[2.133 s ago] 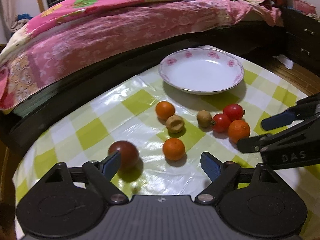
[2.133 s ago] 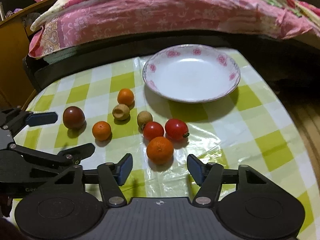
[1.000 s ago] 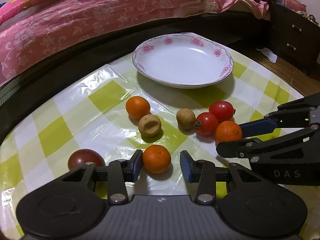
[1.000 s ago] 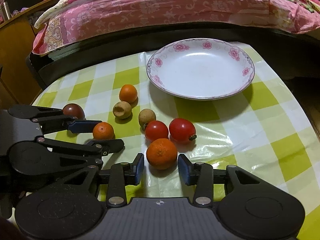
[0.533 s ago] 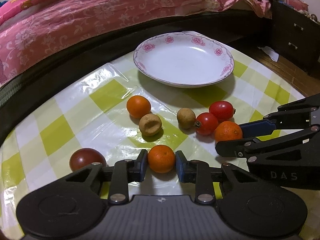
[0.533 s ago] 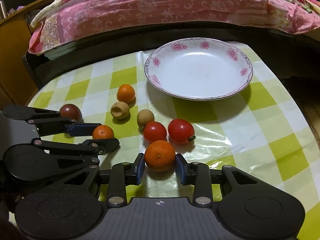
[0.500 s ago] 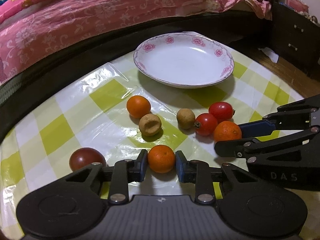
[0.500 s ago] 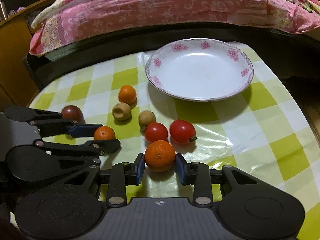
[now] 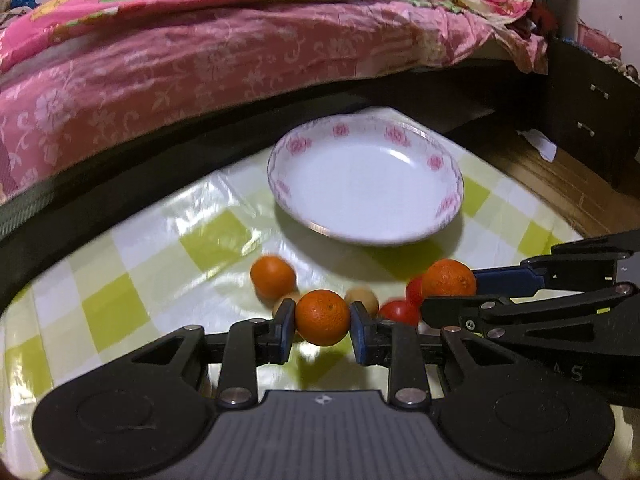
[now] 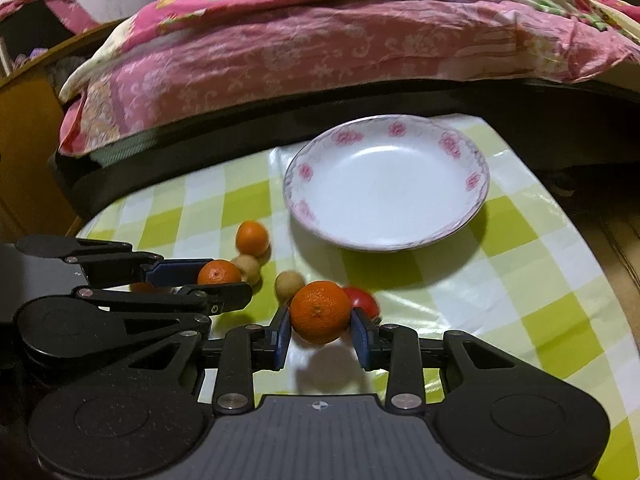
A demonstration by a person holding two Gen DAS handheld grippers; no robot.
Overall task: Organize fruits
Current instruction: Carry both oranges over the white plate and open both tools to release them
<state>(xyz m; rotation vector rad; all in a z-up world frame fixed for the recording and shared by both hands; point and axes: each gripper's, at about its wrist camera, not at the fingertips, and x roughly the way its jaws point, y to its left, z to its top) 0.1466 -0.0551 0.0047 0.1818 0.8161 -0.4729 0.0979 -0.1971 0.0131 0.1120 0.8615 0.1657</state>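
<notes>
My left gripper (image 9: 322,320) is shut on a small orange (image 9: 322,312), which hangs just above the checked cloth with its shadow beneath. My right gripper (image 10: 320,320) is shut on a larger orange (image 10: 319,311), also slightly off the cloth. Each wrist view shows the other gripper alongside: the right gripper (image 9: 454,292) with its orange (image 9: 448,278), and the left gripper (image 10: 220,280) with its orange (image 10: 219,272). An empty white plate with pink flowers (image 9: 366,184) (image 10: 386,180) lies beyond both. On the cloth rest a third orange (image 9: 273,276), two brown fruits (image 10: 289,285) and red tomatoes (image 9: 400,311).
The table carries a glossy yellow-green checked cloth (image 10: 540,320). Close behind it stands a bed with a pink quilt (image 9: 240,60) on a dark frame. A dark drawer unit (image 9: 592,112) and wooden floor lie off the table's right edge.
The left gripper's jaws closed onto the small orange and lifted it off the cloth. The right gripper keeps its grip on the larger orange, which has also come up slightly.
</notes>
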